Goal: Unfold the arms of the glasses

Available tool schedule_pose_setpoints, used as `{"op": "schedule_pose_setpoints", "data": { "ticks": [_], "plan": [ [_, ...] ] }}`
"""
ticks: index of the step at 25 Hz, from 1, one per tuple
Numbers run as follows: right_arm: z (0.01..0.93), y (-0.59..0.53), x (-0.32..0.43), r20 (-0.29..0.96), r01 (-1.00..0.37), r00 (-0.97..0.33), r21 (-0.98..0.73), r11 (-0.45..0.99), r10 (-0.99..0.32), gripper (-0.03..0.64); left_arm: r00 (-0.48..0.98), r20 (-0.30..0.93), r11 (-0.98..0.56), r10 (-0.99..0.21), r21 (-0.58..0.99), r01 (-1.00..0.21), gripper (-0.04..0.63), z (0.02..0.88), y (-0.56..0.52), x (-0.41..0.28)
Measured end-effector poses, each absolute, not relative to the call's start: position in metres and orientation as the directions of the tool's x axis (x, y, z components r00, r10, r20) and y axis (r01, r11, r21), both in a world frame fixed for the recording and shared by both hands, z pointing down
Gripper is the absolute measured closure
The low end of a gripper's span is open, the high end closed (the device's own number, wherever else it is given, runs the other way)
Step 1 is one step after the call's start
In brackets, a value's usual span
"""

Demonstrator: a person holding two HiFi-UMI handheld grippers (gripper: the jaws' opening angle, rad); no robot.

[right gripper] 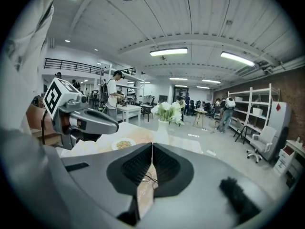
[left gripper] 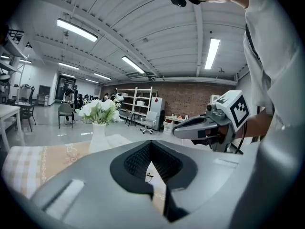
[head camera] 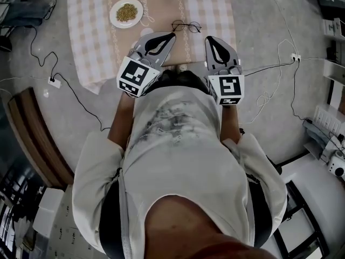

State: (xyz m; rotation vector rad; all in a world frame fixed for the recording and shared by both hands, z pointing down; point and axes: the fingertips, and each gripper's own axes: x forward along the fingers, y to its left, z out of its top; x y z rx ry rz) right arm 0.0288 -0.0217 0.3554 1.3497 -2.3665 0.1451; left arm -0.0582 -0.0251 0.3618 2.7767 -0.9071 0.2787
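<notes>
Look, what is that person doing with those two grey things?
A person holds a gripper in each hand above a checked tablecloth. The left gripper and right gripper are both shut and empty, pointing toward the glasses lying on the tablecloth. Neither touches the glasses yet. A plate of food sits nearby.
</notes>
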Motion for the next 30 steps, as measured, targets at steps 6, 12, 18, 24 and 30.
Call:
{"op": "schedule_pose_setpoints", "data": {
  "ticks": [6,12,18,24,30],
  "plan": [
    [0.368,-0.033,0.026,0.426,-0.841,-0.425,0.139,0.522,-0.798,0.598,0.802,0.265,-0.803,-0.535,0.135,-0.58,0.586,0.379,-0.033,-0.06],
    [0.379,-0.041,0.026,0.445,-0.838,-0.415,0.152,0.524,-0.793,0.598,0.811,0.296,-0.821,-0.505,0.126,-0.557,0.584,0.395,-0.04,-0.058],
    [0.392,-0.047,0.032,0.47,-0.83,-0.409,0.165,0.533,-0.782,0.598,0.813,0.328,-0.83,-0.482,0.127,-0.543,0.584,0.408,-0.051,-0.05],
    [0.405,-0.055,0.04,0.491,-0.827,-0.412,0.153,0.541,-0.768,0.598,0.812,0.356,-0.837,-0.462,0.126,-0.532,0.584,0.42,-0.059,-0.04],
    [0.423,-0.059,0.046,0.534,-0.805,-0.394,0.193,0.561,-0.748,0.598,0.81,0.395,-0.844,-0.434,0.135,-0.518,0.584,0.435,-0.066,-0.029]
  ]
}}
